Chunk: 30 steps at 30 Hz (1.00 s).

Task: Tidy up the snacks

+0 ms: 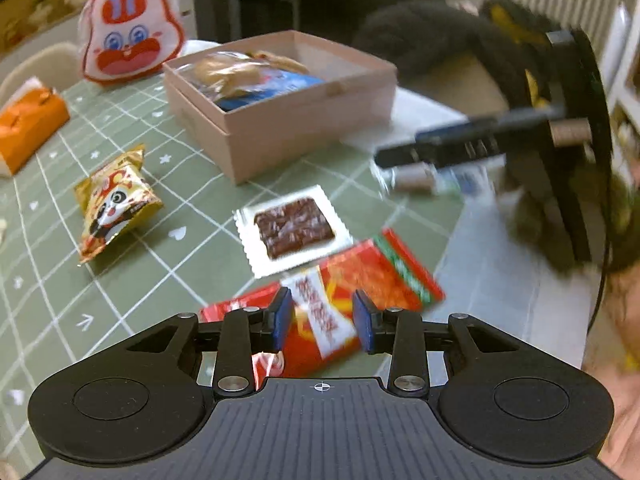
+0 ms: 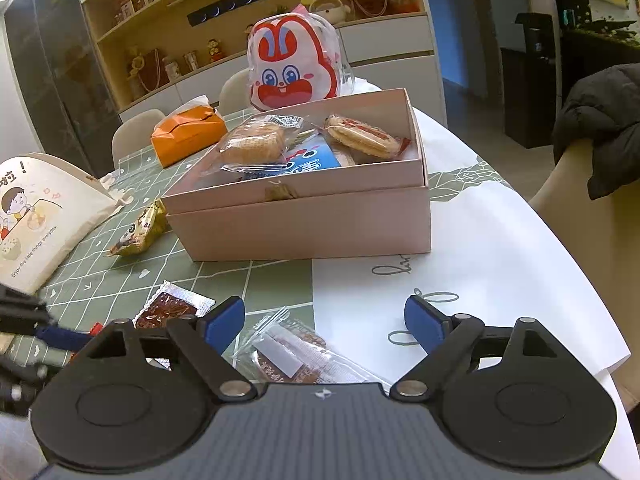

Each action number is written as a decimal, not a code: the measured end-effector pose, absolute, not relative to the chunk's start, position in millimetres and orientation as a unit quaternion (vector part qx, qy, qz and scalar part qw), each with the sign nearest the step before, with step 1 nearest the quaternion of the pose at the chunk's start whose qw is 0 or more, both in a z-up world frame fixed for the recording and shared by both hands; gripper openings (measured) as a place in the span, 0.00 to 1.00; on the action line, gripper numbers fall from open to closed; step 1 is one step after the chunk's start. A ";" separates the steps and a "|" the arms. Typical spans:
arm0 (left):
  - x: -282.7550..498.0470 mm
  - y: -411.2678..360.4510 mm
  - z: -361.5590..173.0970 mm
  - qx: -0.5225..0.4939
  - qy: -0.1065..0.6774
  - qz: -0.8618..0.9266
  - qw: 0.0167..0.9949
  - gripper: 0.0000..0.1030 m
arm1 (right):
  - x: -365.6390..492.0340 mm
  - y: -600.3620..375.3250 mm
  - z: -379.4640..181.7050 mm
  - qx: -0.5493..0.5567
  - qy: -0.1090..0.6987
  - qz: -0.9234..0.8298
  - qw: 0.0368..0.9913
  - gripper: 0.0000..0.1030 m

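on the green table (image 1: 120, 280), the red packet (image 1: 360, 280) is straddled by the open left gripper (image 1: 323, 322); it could be pushed off the edge. the right gripper (image 2: 324, 322) is spread wide, nothing held.

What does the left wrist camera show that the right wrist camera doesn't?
Only the left wrist view shows the red packet lying between the open left gripper fingers. Only the right wrist view shows the white cartoon bag and the clear-wrapped snack in front of the open right gripper. Both show the pink box, rabbit bag, orange tissue pack, gold packet and brown snack square.
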<state>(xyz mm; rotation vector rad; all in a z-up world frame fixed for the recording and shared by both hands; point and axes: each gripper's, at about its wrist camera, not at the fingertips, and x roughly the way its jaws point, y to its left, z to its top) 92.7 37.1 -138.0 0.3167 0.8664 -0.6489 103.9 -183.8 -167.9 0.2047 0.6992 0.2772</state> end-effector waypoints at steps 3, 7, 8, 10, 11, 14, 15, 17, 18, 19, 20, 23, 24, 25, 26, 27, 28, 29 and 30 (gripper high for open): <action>82.1 37.8 -132.7 0.178 0.407 -0.314 0.839 0.37 | 104.5 -184.2 -167.9 0.102 0.340 0.136 0.925 0.85; 67.5 34.0 -136.0 0.244 0.396 -0.311 0.829 0.38 | 106.5 -185.4 -167.9 0.102 0.341 0.139 0.924 0.85; 66.4 31.3 -139.5 0.256 0.395 -0.305 0.828 0.39 | 106.4 -185.9 -168.0 0.102 0.341 0.139 0.924 0.86; 68.2 24.3 -146.8 0.276 0.388 -0.292 0.830 0.42 | 106.4 -185.2 -168.0 0.102 0.341 0.140 0.924 0.87; 71.0 20.9 -147.6 0.276 0.380 -0.290 0.834 0.42 | 107.0 -186.3 -168.2 0.102 0.341 0.142 0.924 0.87; 82.0 13.4 -145.6 0.270 0.363 -0.289 0.844 0.42 | 107.5 -187.0 -168.2 0.102 0.342 0.143 0.923 0.87; 87.4 9.4 -146.7 0.275 0.356 -0.291 0.844 0.42 | 107.5 -186.9 -168.1 0.103 0.341 0.143 0.923 0.87; 97.7 2.6 -148.9 0.284 0.354 -0.292 0.842 0.42 | 108.0 -188.0 -168.3 0.104 0.341 0.144 0.923 0.87; 103.7 0.3 -148.7 0.284 0.354 -0.291 0.842 0.42 | 107.9 -187.9 -168.3 0.104 0.341 0.144 0.923 0.87; 110.2 -1.9 -147.7 0.285 0.354 -0.291 0.842 0.42 | 108.1 -188.3 -168.4 0.104 0.341 0.144 0.923 0.88; 115.6 -4.4 -146.6 0.286 0.355 -0.294 0.840 0.43 | 108.1 -188.4 -168.4 0.104 0.341 0.144 0.923 0.88; 126.8 -13.5 -146.8 0.293 0.366 -0.308 0.828 0.47 | 108.0 -188.0 -168.3 0.105 0.341 0.144 0.923 0.88; 129.1 -16.2 -147.3 0.293 0.370 -0.317 0.823 0.48 | 108.0 -187.7 -168.3 0.104 0.342 0.145 0.923 0.89; 131.4 -17.9 -146.5 0.290 0.373 -0.329 0.818 0.51 | 108.3 -187.5 -168.2 0.104 0.342 0.145 0.923 0.89; 132.6 -18.9 -146.0 0.285 0.377 -0.337 0.814 0.54 | 108.8 -188.3 -168.2 0.103 0.342 0.146 0.922 0.89; 133.3 -20.1 -144.3 0.281 0.380 -0.342 0.812 0.54 | 108.9 -188.9 -168.2 0.103 0.342 0.147 0.922 0.89; 132.3 -20.6 -142.5 0.283 0.378 -0.343 0.812 0.54 | 108.8 -188.8 -168.1 0.104 0.342 0.147 0.922 0.89; 130.9 -20.9 -140.0 0.289 0.370 -0.343 0.814 0.53 | 109.0 -189.5 -168.2 0.105 0.342 0.147 0.922 0.89; 129.7 -22.0 -138.3 0.299 0.360 -0.342 0.815 0.52 | 109.0 -189.8 -168.2 0.107 0.342 0.148 0.922 0.89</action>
